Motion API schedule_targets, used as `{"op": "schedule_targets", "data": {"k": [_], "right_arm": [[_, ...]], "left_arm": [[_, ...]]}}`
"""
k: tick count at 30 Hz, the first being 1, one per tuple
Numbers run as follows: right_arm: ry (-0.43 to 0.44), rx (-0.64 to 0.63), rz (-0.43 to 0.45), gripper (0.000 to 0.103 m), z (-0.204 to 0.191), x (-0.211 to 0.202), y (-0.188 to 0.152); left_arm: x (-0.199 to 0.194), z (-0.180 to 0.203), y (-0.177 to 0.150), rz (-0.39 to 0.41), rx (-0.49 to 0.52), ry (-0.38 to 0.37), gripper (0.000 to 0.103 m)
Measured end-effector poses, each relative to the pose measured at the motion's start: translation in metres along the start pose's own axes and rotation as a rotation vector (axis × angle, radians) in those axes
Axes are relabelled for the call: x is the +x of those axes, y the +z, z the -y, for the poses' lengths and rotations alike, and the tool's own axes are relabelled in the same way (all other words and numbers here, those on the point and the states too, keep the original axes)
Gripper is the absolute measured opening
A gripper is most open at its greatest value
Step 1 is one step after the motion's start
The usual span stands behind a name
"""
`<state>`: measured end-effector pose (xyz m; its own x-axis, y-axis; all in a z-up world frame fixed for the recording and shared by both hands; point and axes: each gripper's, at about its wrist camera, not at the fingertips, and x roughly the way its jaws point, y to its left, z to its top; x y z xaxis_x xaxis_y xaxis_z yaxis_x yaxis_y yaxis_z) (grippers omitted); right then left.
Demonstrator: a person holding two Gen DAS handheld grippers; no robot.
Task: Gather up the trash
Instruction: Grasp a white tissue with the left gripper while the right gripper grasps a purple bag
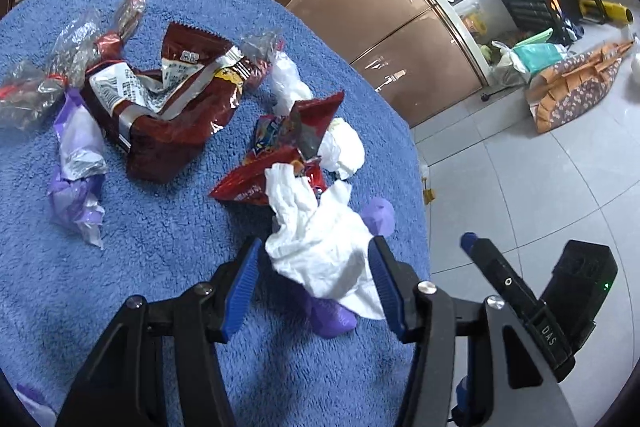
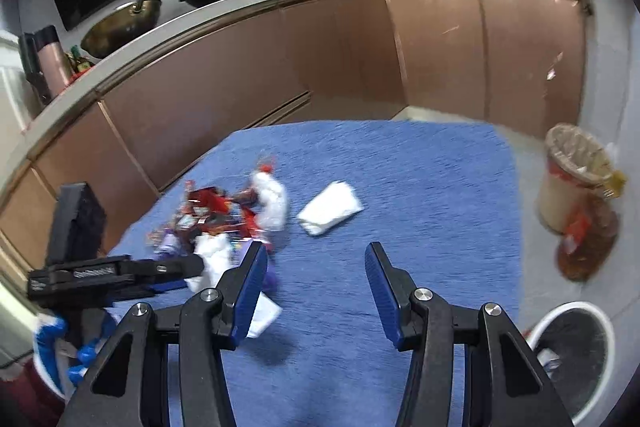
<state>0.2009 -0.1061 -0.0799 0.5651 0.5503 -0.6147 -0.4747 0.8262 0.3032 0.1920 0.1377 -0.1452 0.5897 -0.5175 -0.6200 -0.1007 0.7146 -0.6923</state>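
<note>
Item: crumpled white tissue (image 1: 320,247), lower centre of frame on the blue-towelled worktop (image 1: 160,247), lying between the left gripper (image 1: 316,259)'s spread, unclenched fingers (image 1: 244,279); right gripper (image 2: 316,283) released, empty, farther off.

The right wrist view is smeared by motion: the heap of red and white wrappers (image 2: 224,223) on the fuzzy blue towel (image 2: 420,187) cannot be told apart piece from piece. Beside that towel, the white-rimmed black bin (image 2: 576,351) is cut by the frame edge. In the left view, crumpled white tissue (image 1: 320,251) hides most of a purple wrapper (image 1: 332,319).
</note>
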Motion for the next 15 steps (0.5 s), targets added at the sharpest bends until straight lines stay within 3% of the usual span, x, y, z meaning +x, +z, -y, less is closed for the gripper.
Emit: {"op": "schedule_targets", "data": {"k": [2,5,15], "right_arm": [[0.05,0.016,-0.02,0.048,-0.001,0.008,0.002],[0.108,0.013,-0.054,0.048,-0.006,0.023,0.005],[0.188,0.003,-0.156,0.03,-0.022,0.065,0.007]], "left_arm": [[0.002,-0.006,0.004,-0.003,-0.009,-0.008,0.031],[0.005,-0.009,0.006,-0.002,-0.018,-0.007,0.017],[0.006,-0.013,0.006,0.002,-0.001,-0.017,0.015]]}}
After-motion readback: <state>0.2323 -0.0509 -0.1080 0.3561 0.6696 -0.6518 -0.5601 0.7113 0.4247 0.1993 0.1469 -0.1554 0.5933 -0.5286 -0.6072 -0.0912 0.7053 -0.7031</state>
